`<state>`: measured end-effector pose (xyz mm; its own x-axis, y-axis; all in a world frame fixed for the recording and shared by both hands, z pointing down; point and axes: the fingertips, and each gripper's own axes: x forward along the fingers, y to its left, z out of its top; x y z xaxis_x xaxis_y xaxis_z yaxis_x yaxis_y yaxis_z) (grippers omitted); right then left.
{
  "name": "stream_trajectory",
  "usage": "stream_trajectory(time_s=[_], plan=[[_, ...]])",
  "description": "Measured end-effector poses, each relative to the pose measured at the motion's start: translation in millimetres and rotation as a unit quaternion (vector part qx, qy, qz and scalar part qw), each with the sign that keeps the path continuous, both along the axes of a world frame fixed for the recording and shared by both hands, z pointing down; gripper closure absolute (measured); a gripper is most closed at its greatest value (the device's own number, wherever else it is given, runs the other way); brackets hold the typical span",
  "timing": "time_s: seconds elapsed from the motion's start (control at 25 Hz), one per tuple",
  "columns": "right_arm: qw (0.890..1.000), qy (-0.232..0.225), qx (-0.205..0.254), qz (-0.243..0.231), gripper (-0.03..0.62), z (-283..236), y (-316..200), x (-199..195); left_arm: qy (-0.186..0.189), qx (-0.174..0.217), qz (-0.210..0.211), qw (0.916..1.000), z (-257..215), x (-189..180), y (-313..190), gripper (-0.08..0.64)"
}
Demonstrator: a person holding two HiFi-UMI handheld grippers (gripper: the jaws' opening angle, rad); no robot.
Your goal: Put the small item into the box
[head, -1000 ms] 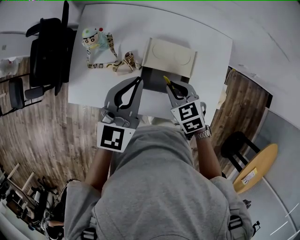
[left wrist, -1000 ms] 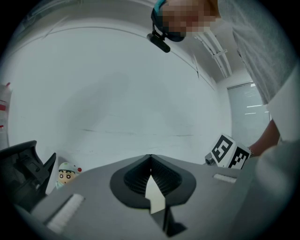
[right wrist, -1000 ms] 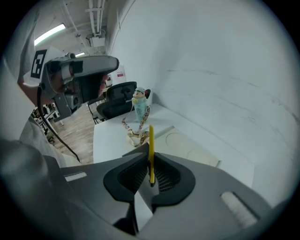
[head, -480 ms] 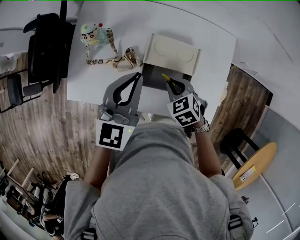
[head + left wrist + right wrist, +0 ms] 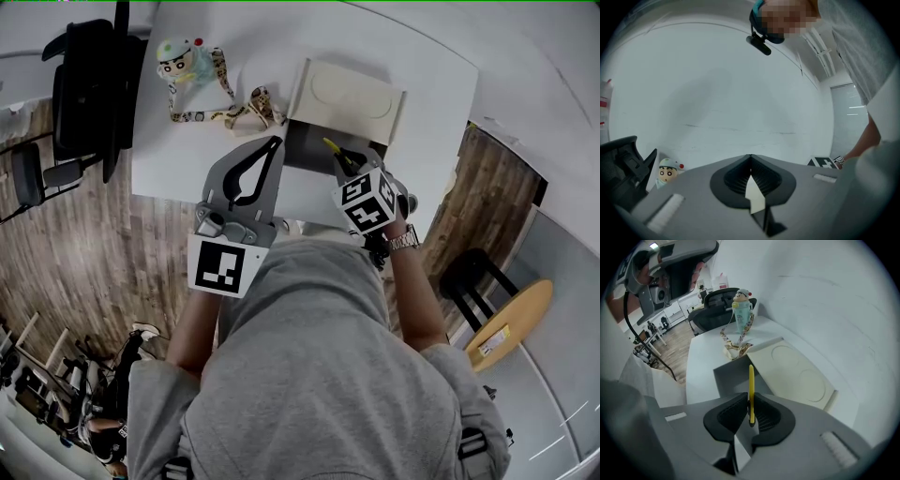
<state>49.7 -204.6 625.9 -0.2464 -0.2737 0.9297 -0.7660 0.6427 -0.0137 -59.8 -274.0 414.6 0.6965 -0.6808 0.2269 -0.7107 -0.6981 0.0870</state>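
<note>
My right gripper (image 5: 750, 397) has its 2 fingers pinched tight on a thin yellow stick (image 5: 751, 380), which pokes out past the tips. The stick hangs over the open grey box (image 5: 302, 150), whose cream lid (image 5: 349, 98) lies folded back on the white table (image 5: 178, 155). My left gripper (image 5: 750, 161) is closed on nothing, just beside the box. A cartoon bottle (image 5: 183, 62) with a lanyard sits further left.
</note>
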Motion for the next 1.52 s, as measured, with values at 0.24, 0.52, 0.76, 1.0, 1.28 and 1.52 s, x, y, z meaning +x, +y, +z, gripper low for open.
stream_trajectory(time_s=[0.24, 0.52, 0.76, 1.0, 1.28, 1.52], plan=[[1.000, 0.008, -0.024, -0.001, 0.534, 18.8, 4.5, 1.6, 0.000, -0.003, 0.005, 1.0000, 3.9, 1.1, -0.9, 0.557], [0.999, 0.014, -0.040, 0.003, 0.534, 32.6, 5.7, 2.0, 0.000, -0.008, 0.007, 0.9999, 8.5, 0.8, -4.1, 0.557], [0.998, 0.026, -0.059, 0.004, 0.532, 45.7, 7.2, 3.7, -0.004, -0.017, 0.014, 0.9998, 16.3, 1.5, -5.3, 0.557], [0.997, 0.033, -0.067, 0.005, 0.532, 56.2, 6.8, 4.2, -0.004, -0.033, 0.017, 0.9993, 25.6, 2.9, -5.8, 0.557], [0.996, 0.041, -0.079, 0.006, 0.532, 66.7, 7.6, 4.4, -0.004, -0.039, 0.023, 0.9990, 32.0, 4.4, -9.9, 0.557], [0.995, 0.047, -0.091, 0.007, 0.532, 76.1, 8.7, 3.3, -0.007, -0.046, 0.026, 0.9986, 37.9, 2.2, -12.5, 0.557]])
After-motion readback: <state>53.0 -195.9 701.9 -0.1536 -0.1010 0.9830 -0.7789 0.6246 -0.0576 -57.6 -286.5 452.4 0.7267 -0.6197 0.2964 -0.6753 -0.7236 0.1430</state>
